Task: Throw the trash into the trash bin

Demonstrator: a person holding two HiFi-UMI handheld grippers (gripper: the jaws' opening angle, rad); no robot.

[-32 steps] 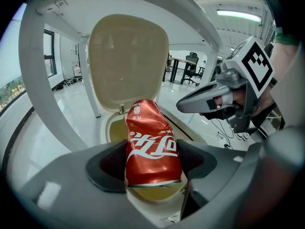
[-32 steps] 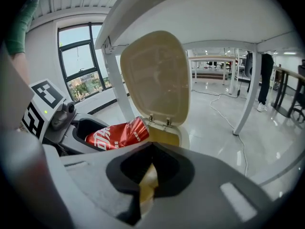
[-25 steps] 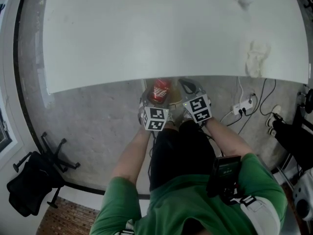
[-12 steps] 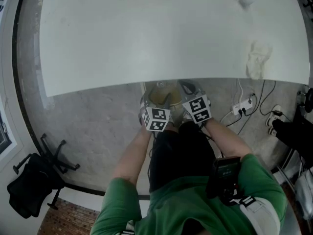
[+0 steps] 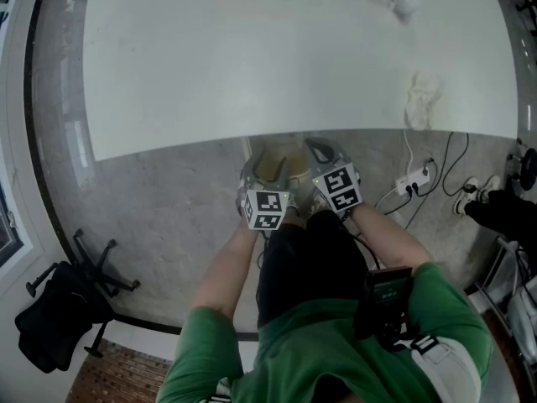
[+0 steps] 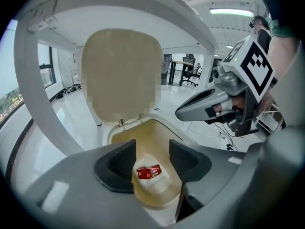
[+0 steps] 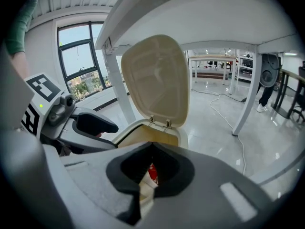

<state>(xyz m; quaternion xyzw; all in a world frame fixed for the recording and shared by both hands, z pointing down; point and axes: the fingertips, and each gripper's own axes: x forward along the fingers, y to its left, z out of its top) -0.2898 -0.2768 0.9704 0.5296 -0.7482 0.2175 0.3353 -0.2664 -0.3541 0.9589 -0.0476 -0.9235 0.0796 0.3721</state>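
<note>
Beneath the white tabletop [image 5: 252, 57], the red can [image 6: 148, 171] lies in the open trash bin [image 6: 110, 133]. The left claw [image 6: 152, 161], empty, has just been closing; the right claw [image 7: 152, 147] is closed. Next, probably, comes the crumpled paper [image 5: 422, 99].

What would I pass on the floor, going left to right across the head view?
Black chair → trash bin → power strip
</note>
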